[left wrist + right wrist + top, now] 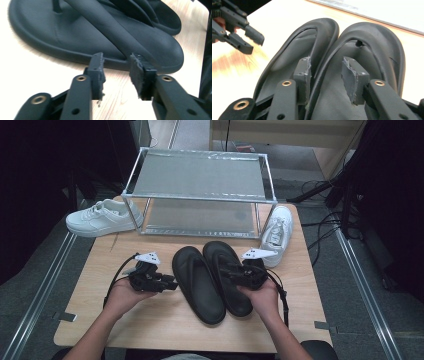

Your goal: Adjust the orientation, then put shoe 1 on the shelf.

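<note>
Two black flip-flops lie side by side on the wooden table (pixel 150 320), the left one (pixel 197 285) and the right one (pixel 227 275). My left gripper (pixel 172 282) sits just left of the left flip-flop, pointing at its edge. In the left gripper view its jaws (pixel 116 62) stand open, apart from the flip-flop's (pixel 75 32) rim and strap, with nothing between the pads. My right gripper (pixel 226 271) hovers over the right flip-flop. In the right gripper view it (pixel 325 65) is open, straddling the seam between the two soles (pixel 294 52) (pixel 374 47) without pressing on either.
A two-tier metal shoe rack (pixel 200 195) stands at the back of the table. One white sneaker (pixel 100 217) lies left of it and another (pixel 276 232) stands at its right corner. Bare wood lies in front of the flip-flops.
</note>
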A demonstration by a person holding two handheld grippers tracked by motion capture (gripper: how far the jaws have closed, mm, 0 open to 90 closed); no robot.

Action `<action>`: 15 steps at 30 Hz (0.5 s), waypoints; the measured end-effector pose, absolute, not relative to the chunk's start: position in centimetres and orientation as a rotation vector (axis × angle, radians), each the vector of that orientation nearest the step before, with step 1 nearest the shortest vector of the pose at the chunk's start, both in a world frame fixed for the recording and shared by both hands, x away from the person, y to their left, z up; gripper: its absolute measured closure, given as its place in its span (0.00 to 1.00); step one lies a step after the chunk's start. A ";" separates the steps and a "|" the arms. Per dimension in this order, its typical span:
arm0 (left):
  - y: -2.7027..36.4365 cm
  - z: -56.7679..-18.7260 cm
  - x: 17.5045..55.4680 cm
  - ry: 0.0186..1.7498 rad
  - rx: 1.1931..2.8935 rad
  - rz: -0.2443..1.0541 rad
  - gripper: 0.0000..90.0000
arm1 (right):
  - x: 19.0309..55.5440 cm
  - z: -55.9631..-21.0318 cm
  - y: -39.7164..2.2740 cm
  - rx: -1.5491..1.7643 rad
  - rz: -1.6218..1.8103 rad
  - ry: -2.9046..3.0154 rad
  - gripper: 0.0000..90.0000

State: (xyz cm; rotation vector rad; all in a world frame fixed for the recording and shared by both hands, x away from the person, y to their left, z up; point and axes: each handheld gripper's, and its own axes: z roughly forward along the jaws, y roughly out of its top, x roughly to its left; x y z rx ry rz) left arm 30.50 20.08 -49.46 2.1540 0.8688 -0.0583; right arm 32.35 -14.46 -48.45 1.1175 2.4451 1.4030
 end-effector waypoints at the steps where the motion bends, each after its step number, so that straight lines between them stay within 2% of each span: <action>1: 20.2 -49.5 30.5 0.874 2.155 -0.053 0.64 | 32.3 -48.5 -14.4 1.120 1.400 2.448 0.63; 7: 20.7 -49.6 30.7 0.897 2.157 -0.042 0.58 | 32.0 -48.9 -13.8 1.133 1.402 2.454 0.56; 15: 21.4 -49.2 30.8 0.890 2.143 -0.045 0.64 | 31.7 -49.4 -13.0 1.128 1.393 2.459 0.47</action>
